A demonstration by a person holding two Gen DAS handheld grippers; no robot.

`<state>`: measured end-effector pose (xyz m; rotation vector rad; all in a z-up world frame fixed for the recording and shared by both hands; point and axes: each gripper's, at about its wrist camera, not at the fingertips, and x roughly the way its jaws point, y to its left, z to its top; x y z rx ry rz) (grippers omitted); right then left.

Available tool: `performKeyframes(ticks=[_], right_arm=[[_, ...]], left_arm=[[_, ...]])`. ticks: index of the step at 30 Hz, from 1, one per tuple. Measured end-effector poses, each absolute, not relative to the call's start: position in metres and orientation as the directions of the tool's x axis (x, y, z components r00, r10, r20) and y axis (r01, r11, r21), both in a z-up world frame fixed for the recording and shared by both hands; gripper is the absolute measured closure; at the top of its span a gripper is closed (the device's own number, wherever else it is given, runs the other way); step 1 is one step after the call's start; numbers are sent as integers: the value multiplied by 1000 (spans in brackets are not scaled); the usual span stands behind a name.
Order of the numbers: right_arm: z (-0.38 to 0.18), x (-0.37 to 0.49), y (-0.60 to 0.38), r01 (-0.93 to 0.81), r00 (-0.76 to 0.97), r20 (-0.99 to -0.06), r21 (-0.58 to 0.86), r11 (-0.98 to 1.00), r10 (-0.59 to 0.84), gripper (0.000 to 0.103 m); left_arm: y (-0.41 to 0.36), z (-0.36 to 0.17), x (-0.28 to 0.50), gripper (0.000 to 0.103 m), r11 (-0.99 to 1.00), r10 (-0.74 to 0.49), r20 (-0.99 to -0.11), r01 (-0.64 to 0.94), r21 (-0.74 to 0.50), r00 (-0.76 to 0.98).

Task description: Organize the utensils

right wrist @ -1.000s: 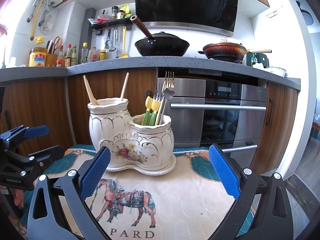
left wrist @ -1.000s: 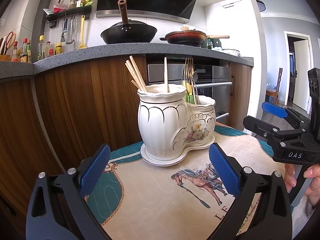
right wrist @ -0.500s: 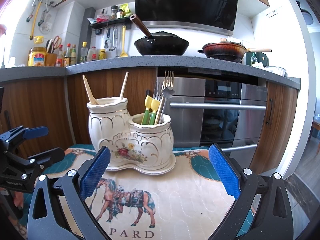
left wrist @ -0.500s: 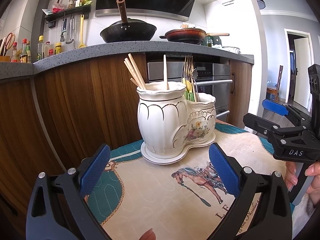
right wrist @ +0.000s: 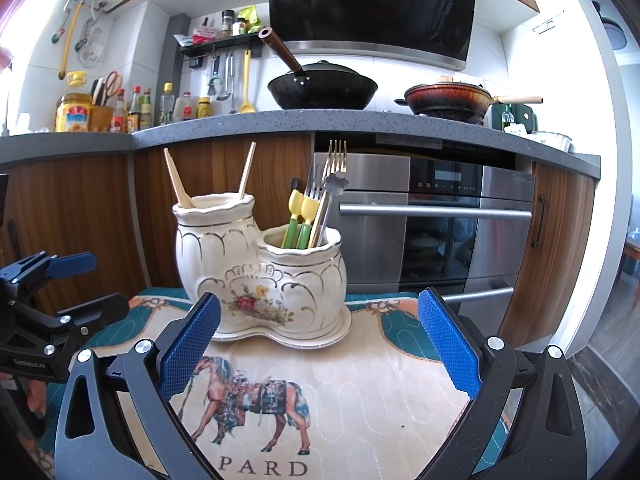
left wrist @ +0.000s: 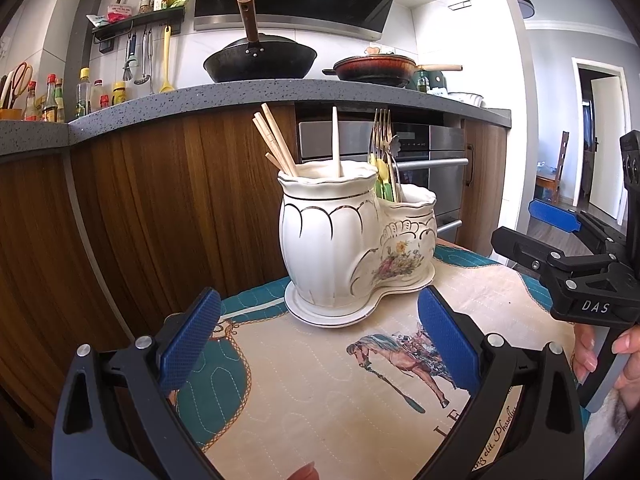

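Note:
A white twin-pot ceramic utensil holder (left wrist: 352,240) (right wrist: 260,272) with a flower motif stands on its saucer on a horse-print cloth (left wrist: 320,392) (right wrist: 352,384). Its taller pot holds wooden chopsticks (left wrist: 274,140) (right wrist: 178,178). Its lower pot holds forks (right wrist: 334,168) and yellow-green handled utensils (right wrist: 300,216). My left gripper (left wrist: 320,340) is open and empty, short of the holder. My right gripper (right wrist: 320,344) is open and empty, facing the holder's front. Each gripper shows in the other's view, the right one (left wrist: 556,224) and the left one (right wrist: 72,280).
Wooden cabinets (right wrist: 80,216) and a steel oven (right wrist: 440,224) stand close behind the cloth-covered table. The grey counter (right wrist: 320,120) above carries a black wok (right wrist: 320,88), a red pan (right wrist: 448,98) and bottles. The cloth's right edge drops to the floor.
The left gripper has shifted slightly, so the holder sits a little further right and higher in its view. The right gripper has barely moved. Both stay open.

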<state>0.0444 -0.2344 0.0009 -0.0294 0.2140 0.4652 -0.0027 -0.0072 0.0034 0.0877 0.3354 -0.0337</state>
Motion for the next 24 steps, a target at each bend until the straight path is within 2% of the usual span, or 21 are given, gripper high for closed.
performKeyframes(ticks=[16,24], right_arm=[[1,45,-235,-448,871,-214,21,894,442,5],[0,45,-236,-448,871,-215,21,894,441,5]], left_arm=[[-8,4,-3,6,994,-44,-334,73,76,942],[-16,1,-2,6,990,-28,-346,75,123,938]])
